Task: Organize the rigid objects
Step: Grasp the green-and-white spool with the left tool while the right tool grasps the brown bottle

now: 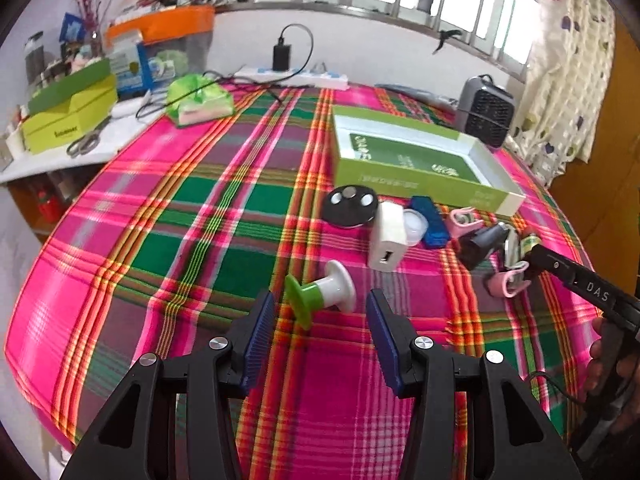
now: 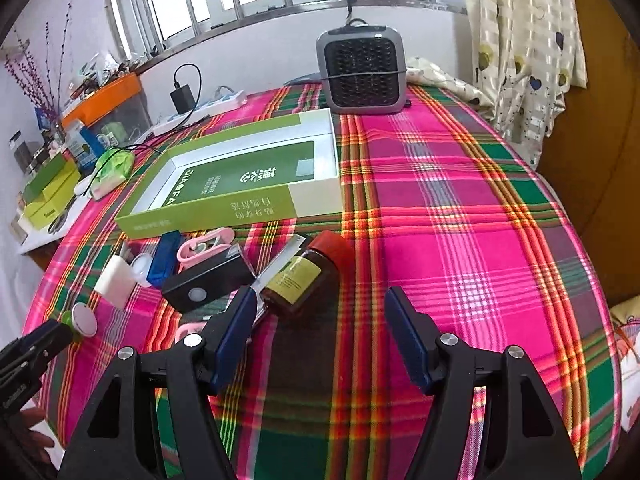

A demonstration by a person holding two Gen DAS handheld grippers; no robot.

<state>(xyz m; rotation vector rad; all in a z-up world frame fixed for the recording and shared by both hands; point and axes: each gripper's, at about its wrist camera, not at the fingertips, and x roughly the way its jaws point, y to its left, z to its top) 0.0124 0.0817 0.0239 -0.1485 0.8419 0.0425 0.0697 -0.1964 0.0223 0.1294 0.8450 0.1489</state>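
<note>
Open left tongs [image 1: 320, 312] just short of a green-and-white spool [image 1: 322, 292] on plaid cloth [image 1: 180, 220].

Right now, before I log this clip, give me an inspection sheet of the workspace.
Surface: plaid tablecloth, covering the table.
Job's things: open green box, no loose items inside; brown bottle on its side; white charger, blue stick, black disc, green-white spool beside the box.
Clutter: scissors, boxes on the side shelf.
Grippers: left gripper jaws apart, empty; right gripper jaws apart, empty.
Cables: black adapter in a power strip.
Surroundings: small heater, window, curtain.
</note>
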